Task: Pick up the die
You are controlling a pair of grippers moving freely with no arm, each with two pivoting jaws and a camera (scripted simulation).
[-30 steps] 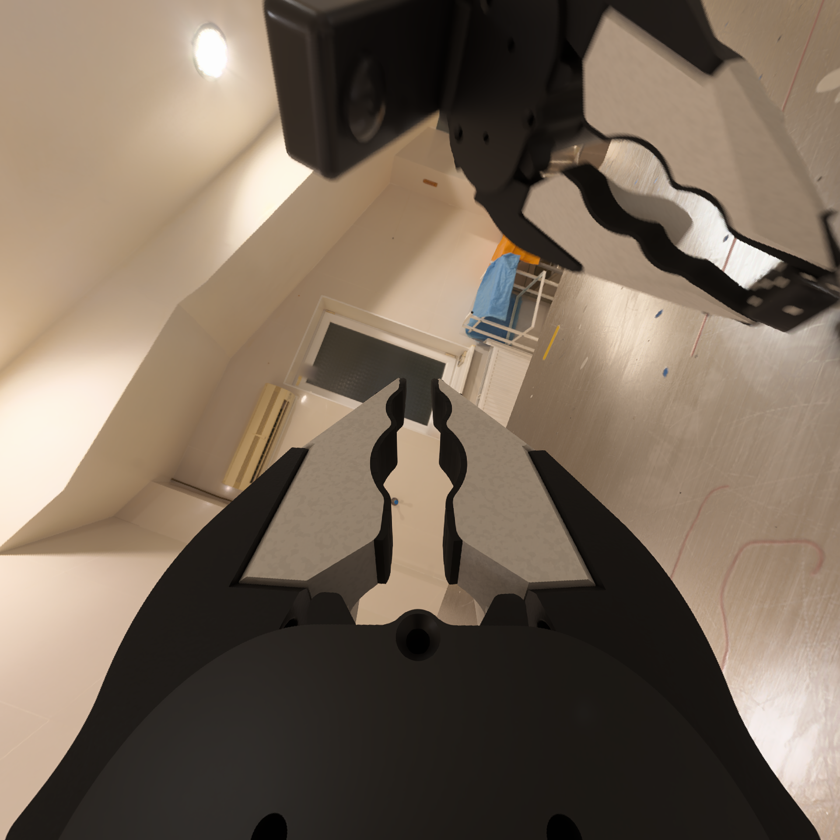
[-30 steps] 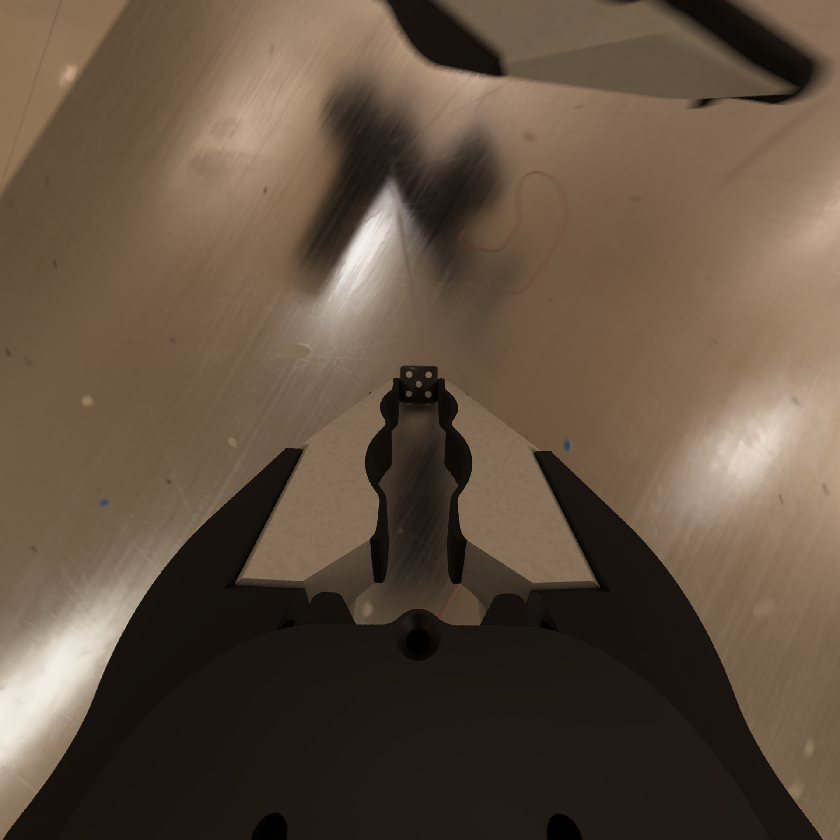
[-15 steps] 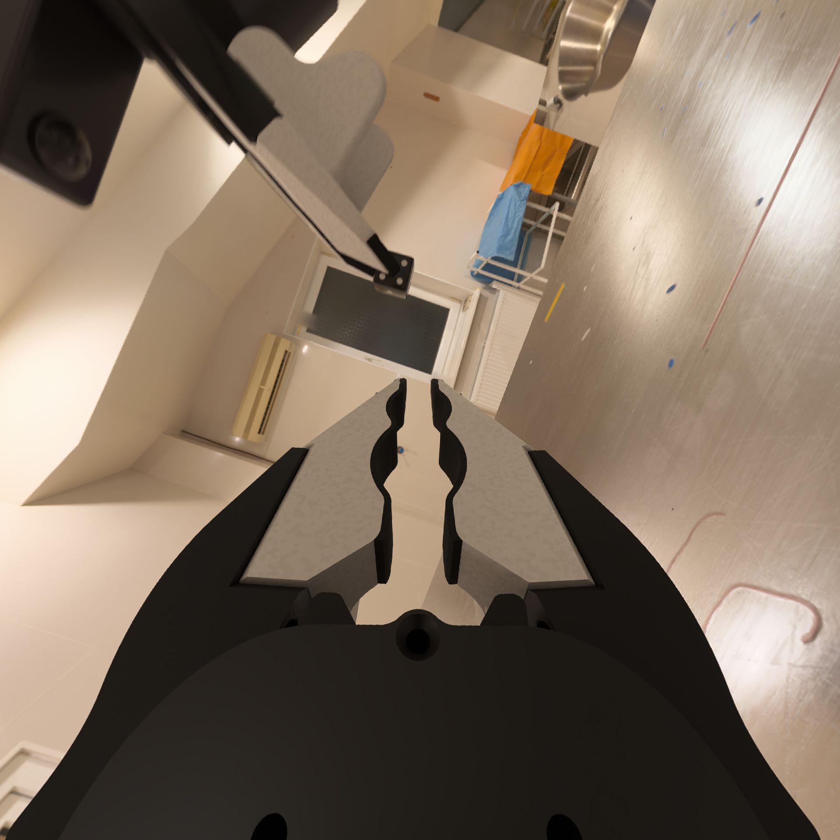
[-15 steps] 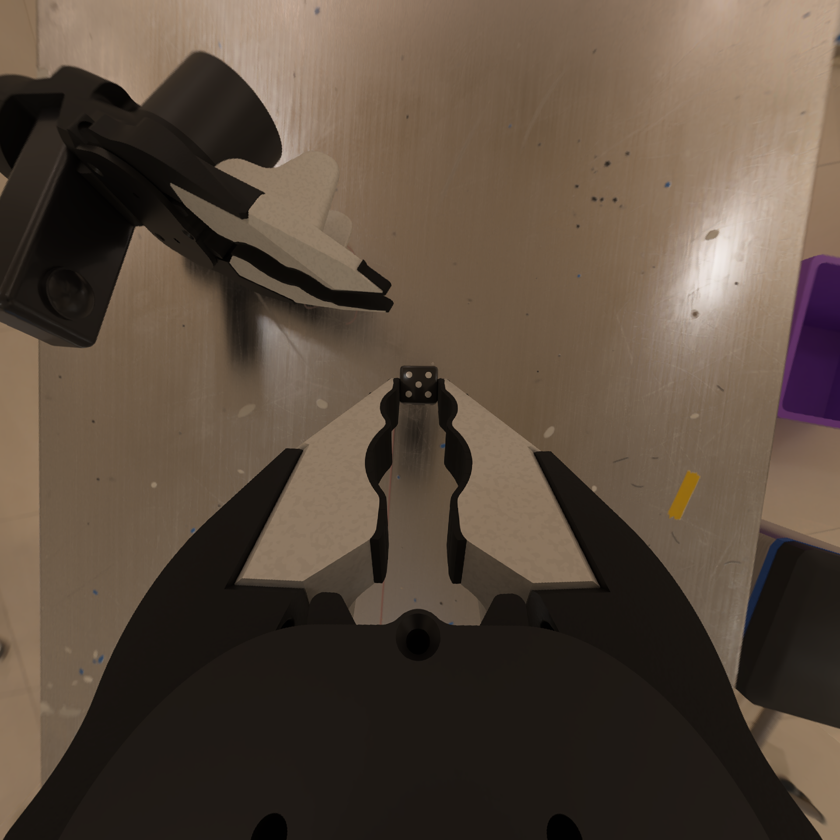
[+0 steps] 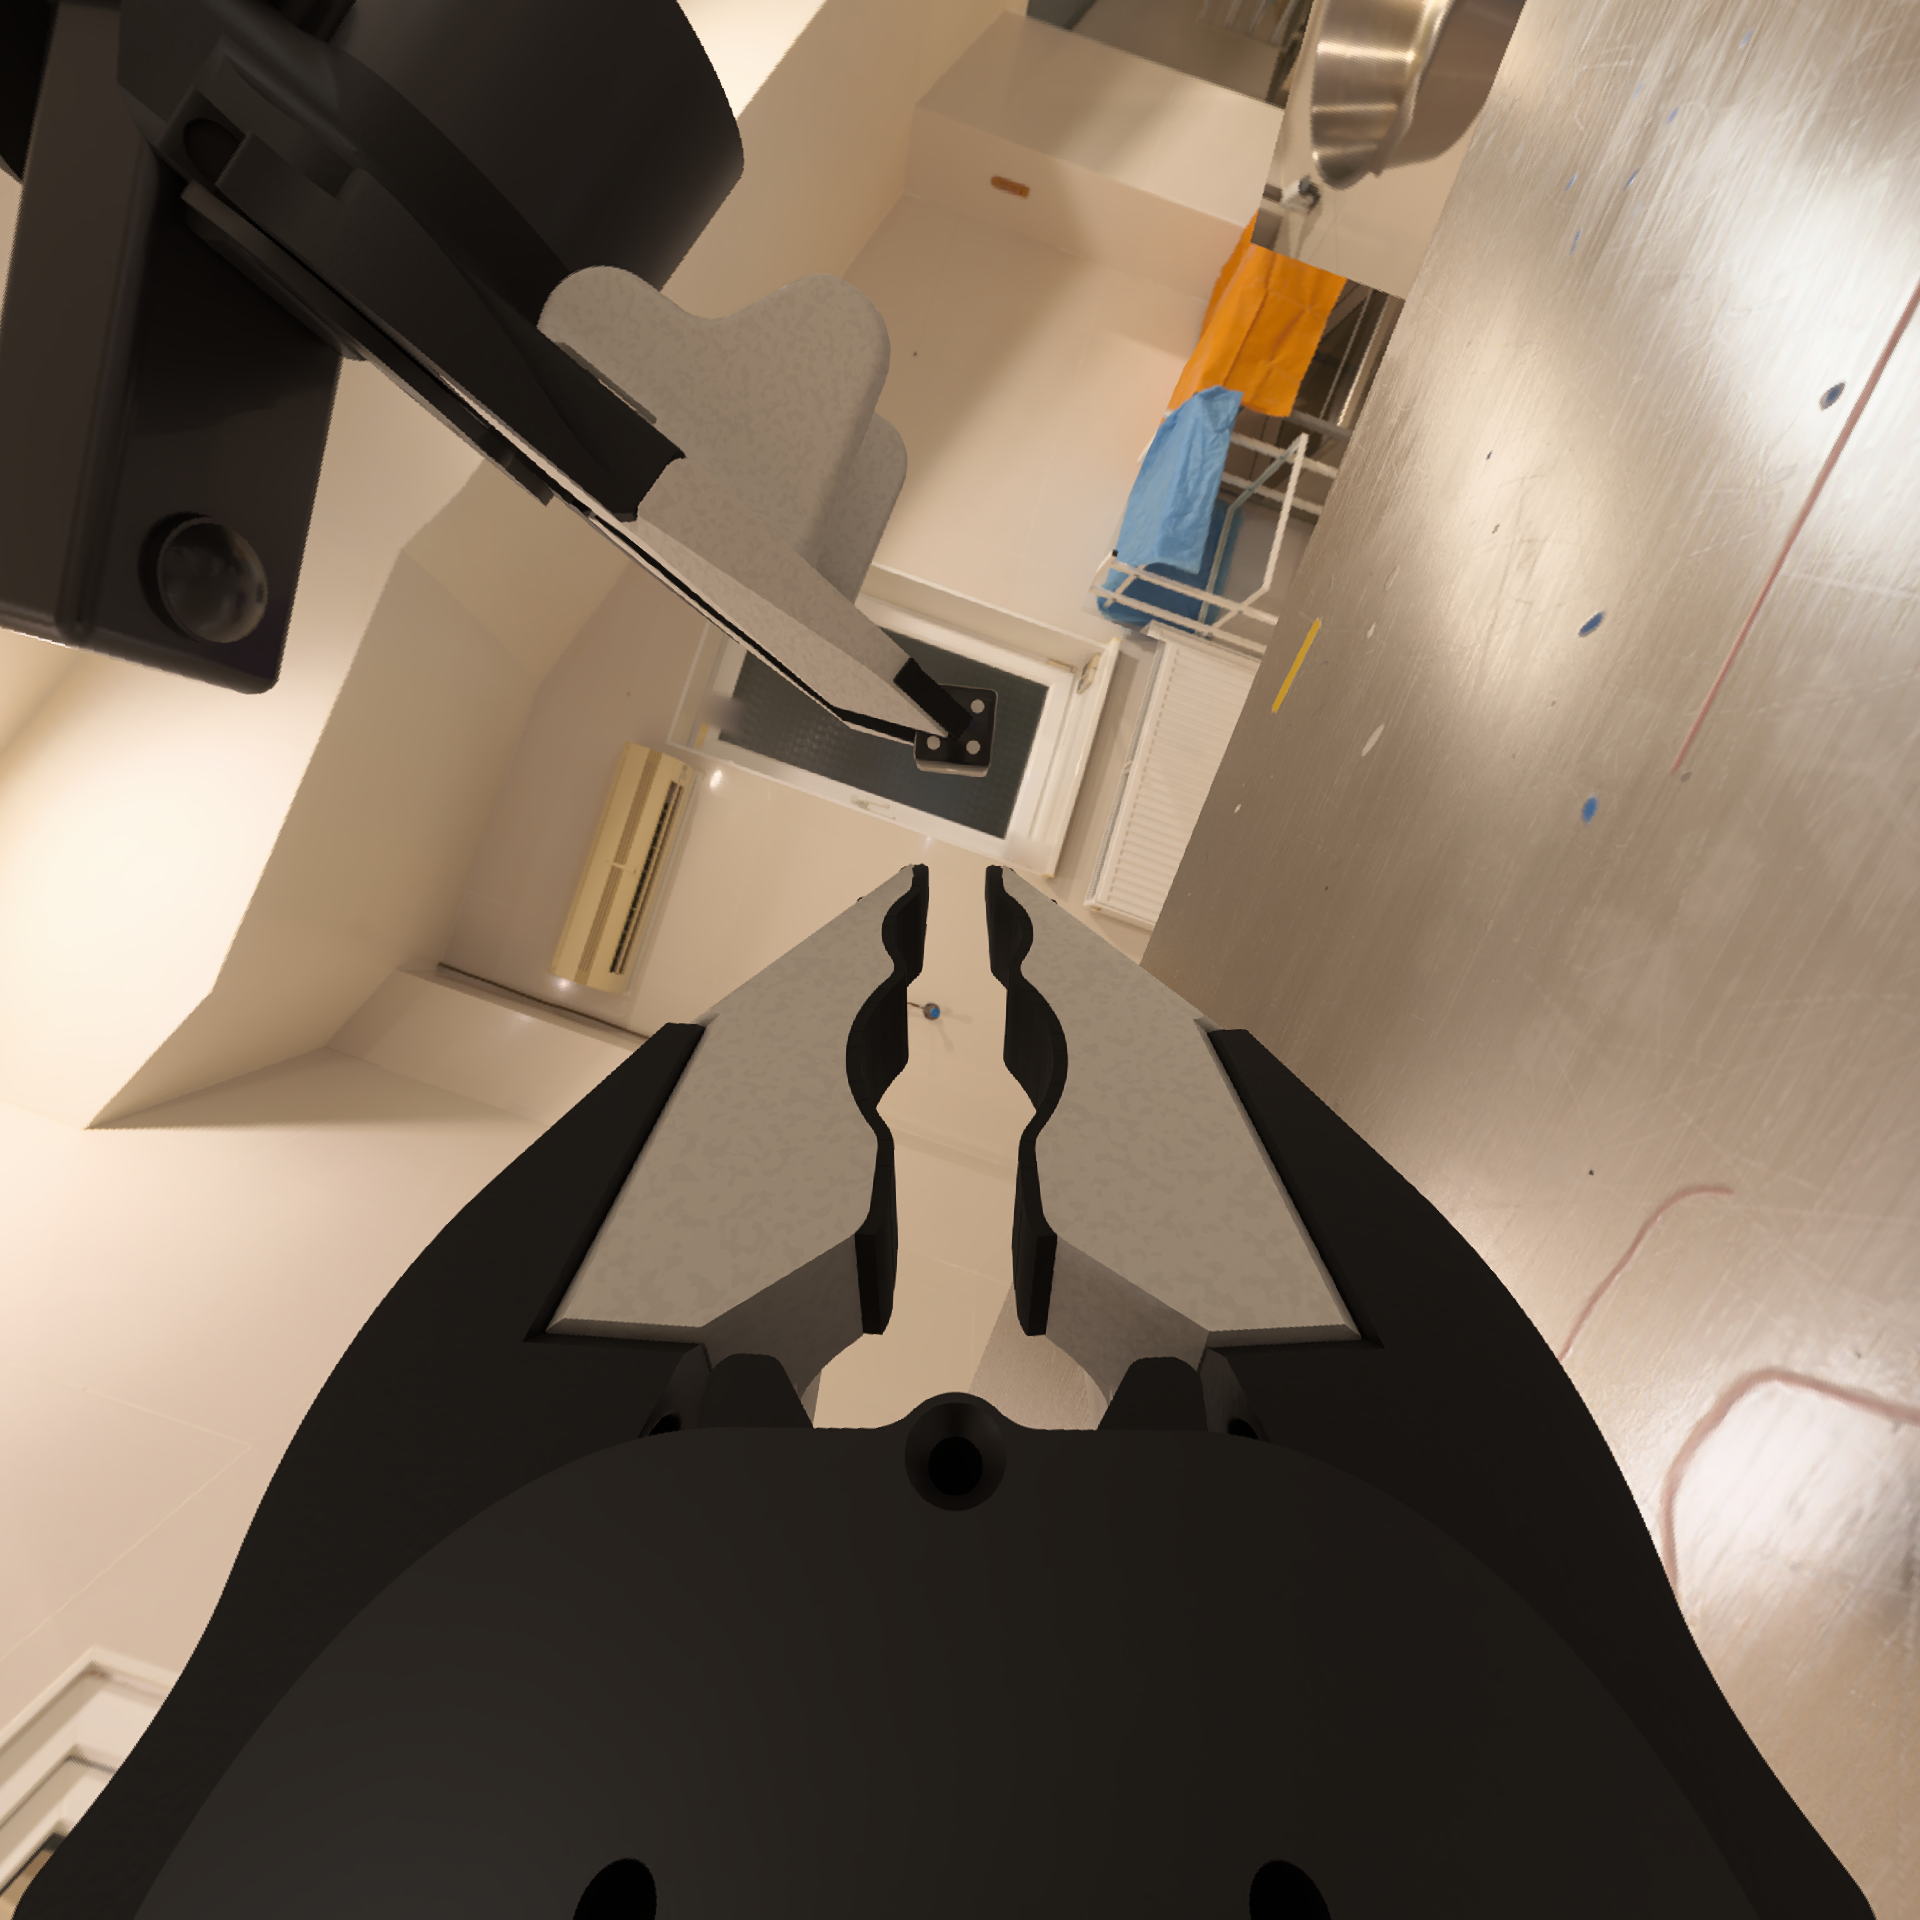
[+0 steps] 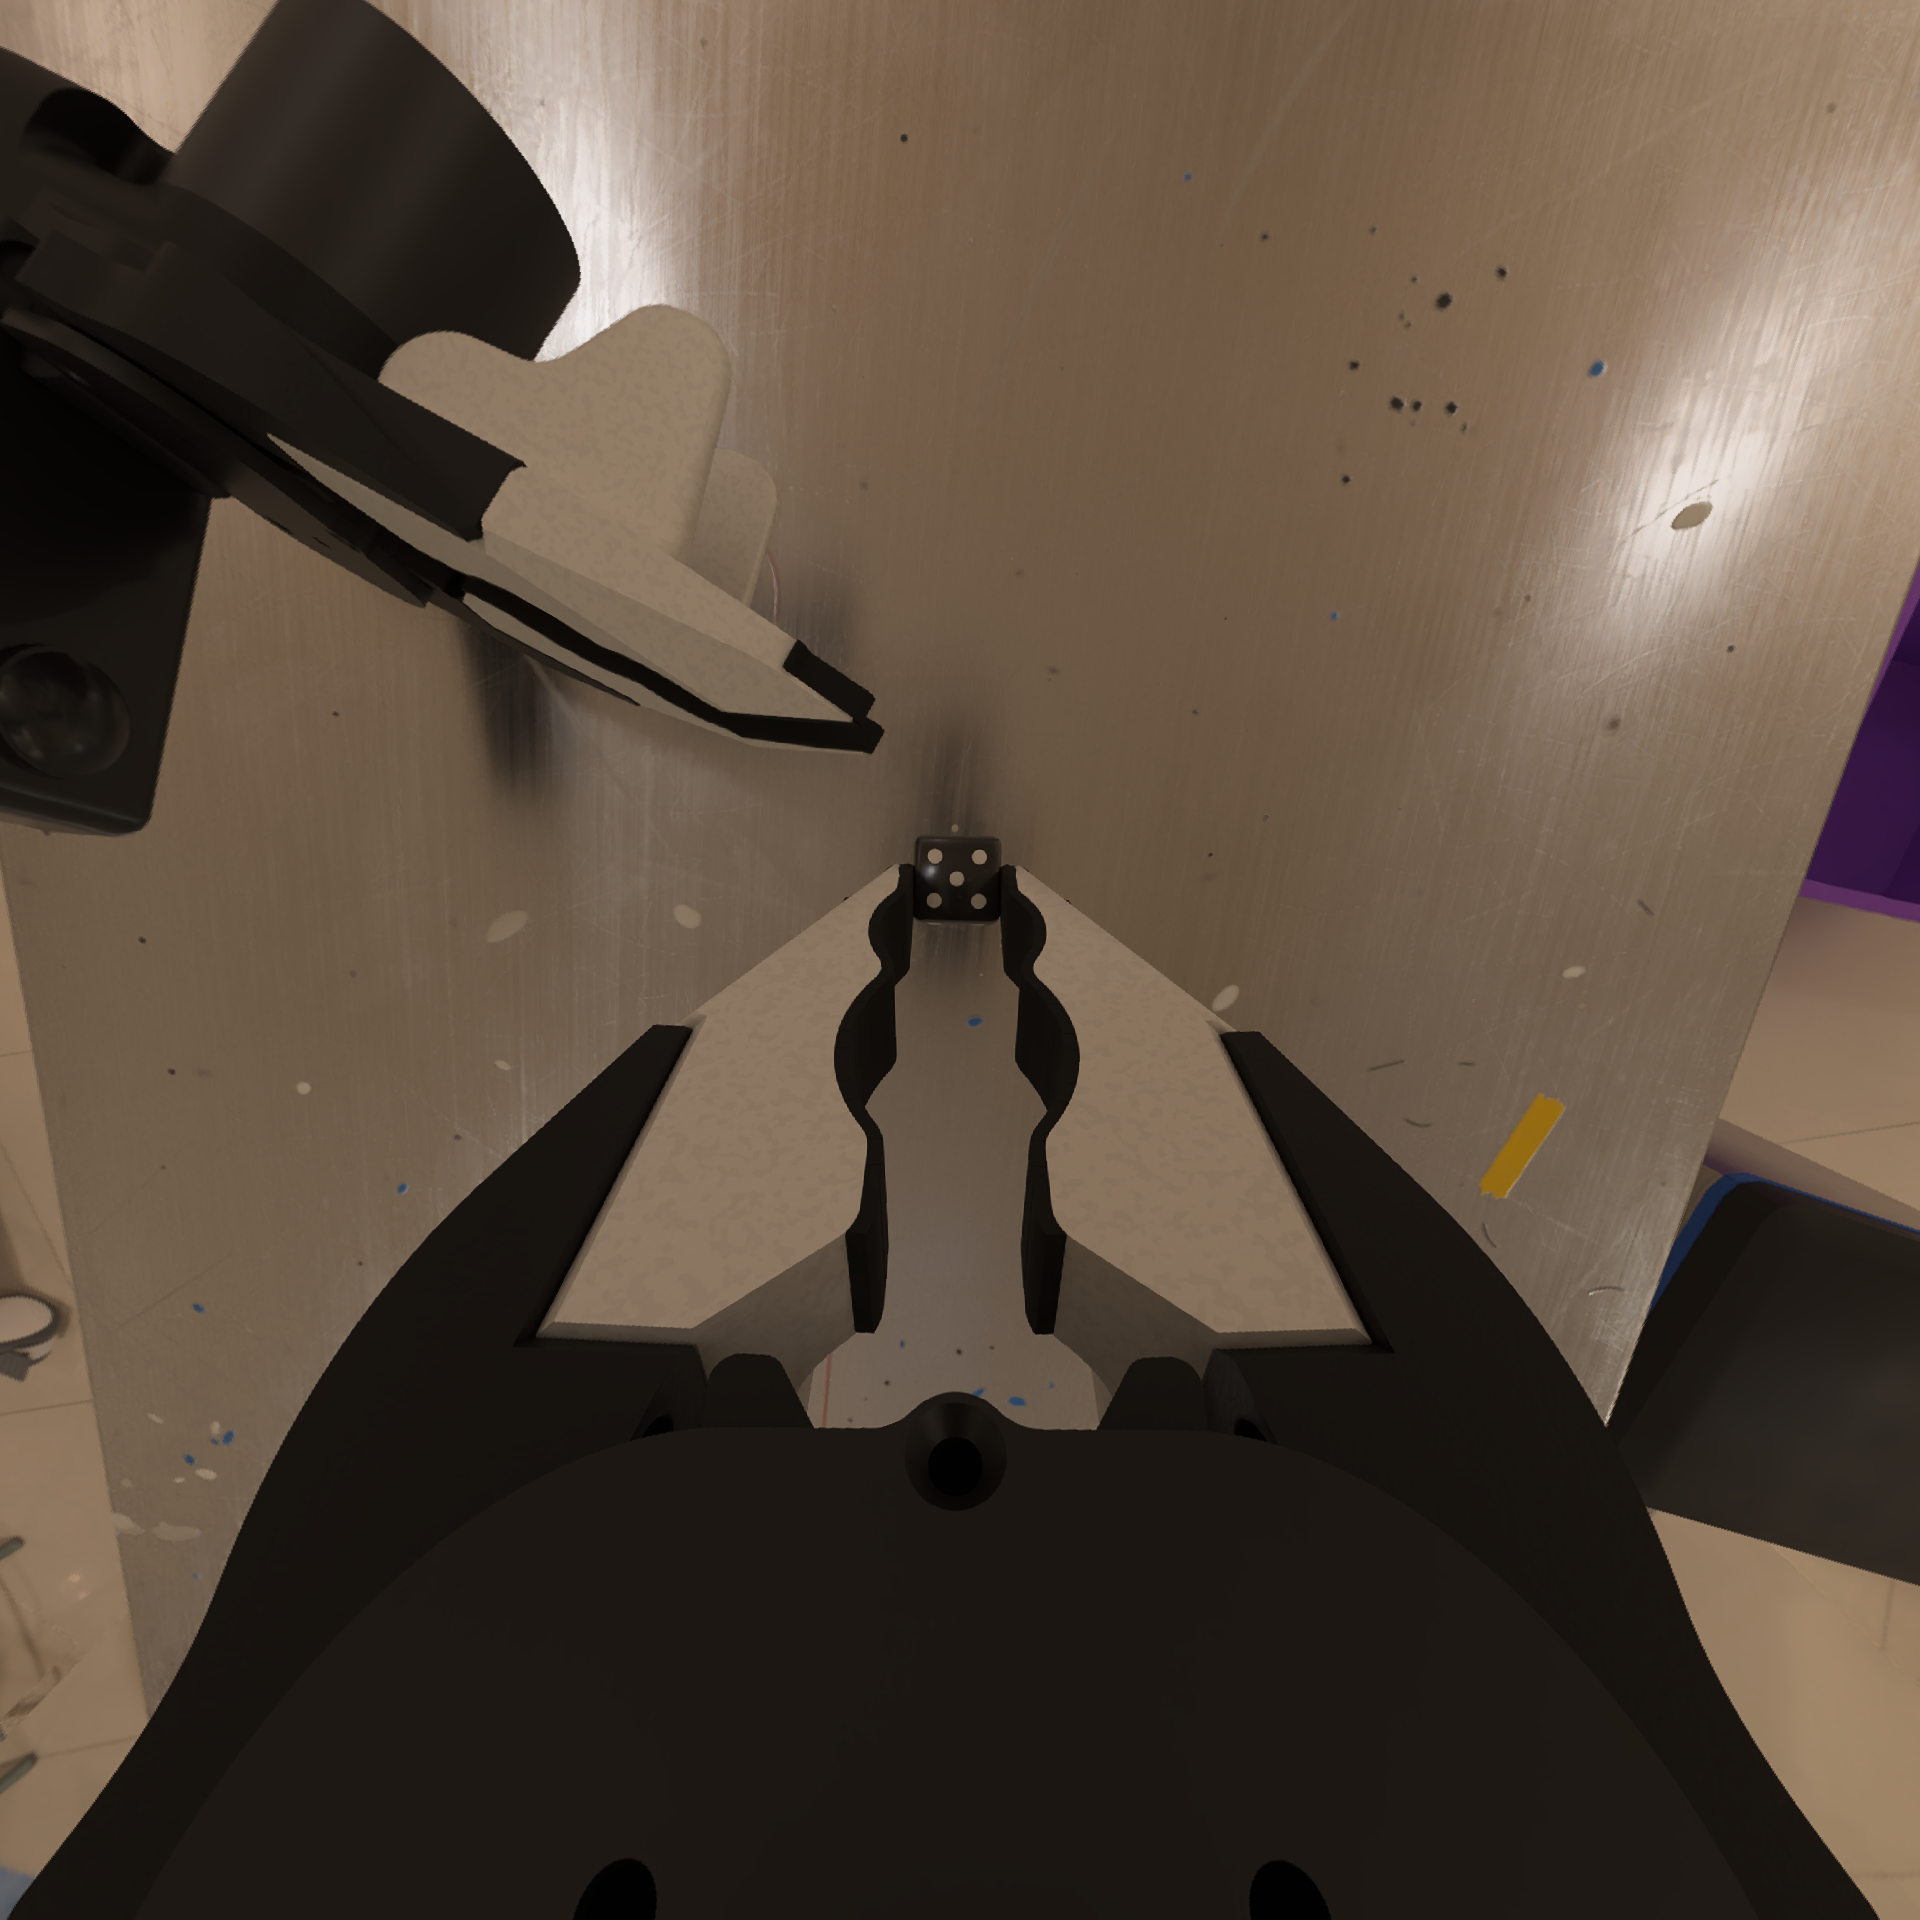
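The right gripper [image 6: 956, 881] is pinching a small black cube-shaped die with white pips [image 6: 956, 879] at the very ends of its two grey, black-padded fingers [image 6: 774, 1132], one tip pressing on each of two opposite side faces while a five-pip face is looking back at the camera. The die is sitting clear of the brushed-metal desk [image 6: 1195, 520], which is lying well beneath it; judging by that view, the die is hanging over the middle stretch of the desk, away from the edge where a purple bin [image 6: 1870, 810] is showing and away from the strip of yellow tape [image 6: 1520, 1145] near the corner on that same side. In the left wrist view the same die [image 5: 956, 736] is appearing at the tip of the other gripper, in the air against the room beyond. The left gripper [image 5: 954, 883] is holding nothing, its jaws standing slightly apart with a narrow gap of wall showing between them, and it is pointing along the desk [image 5: 1558, 727] rather than at the die. The die is looking hard, light and smooth-faced, so it should be lifting with very little force, yet a tip-only pinch on so small a cube is leaving little margin: a slight twist could be letting it pivot or squirt out. Flat opposite faces, squarely centred between the pads, are the best hold, and the pick-up seems essentially achieved.
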